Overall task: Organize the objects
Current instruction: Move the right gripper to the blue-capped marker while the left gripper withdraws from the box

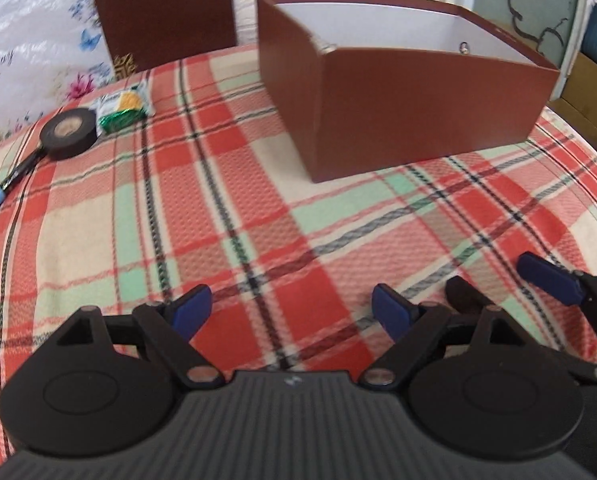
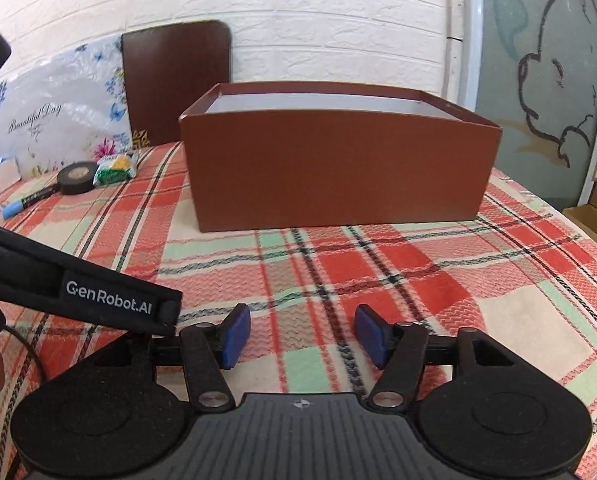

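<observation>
Plaid cloth [image 1: 226, 216] lies bare before the box [image 1: 410, 120]; both tools [image 1: 290, 312] [image 2: 300, 334] gape, empty.

Two wrist fisheyes, both low over the plaid cloth [image 1: 258, 208], facing the brown box [image 1: 410, 116].

Left wrist cam: pitched down steeply, sits left of the box, sees into its white inside; the right gripper [image 1: 494, 284] shows at its right edge. Right wrist cam: flatter pitch, square on the box front [image 2: 338, 176], nearer to it; a strap [image 2: 78, 280] crosses lower left. Shared: box, tape roll [image 2: 76, 178], snack packet [image 2: 116, 168], blue-capped marker [image 2: 22, 204], dark board [image 2: 174, 80] against the brick wall [image 2: 318, 20].
</observation>
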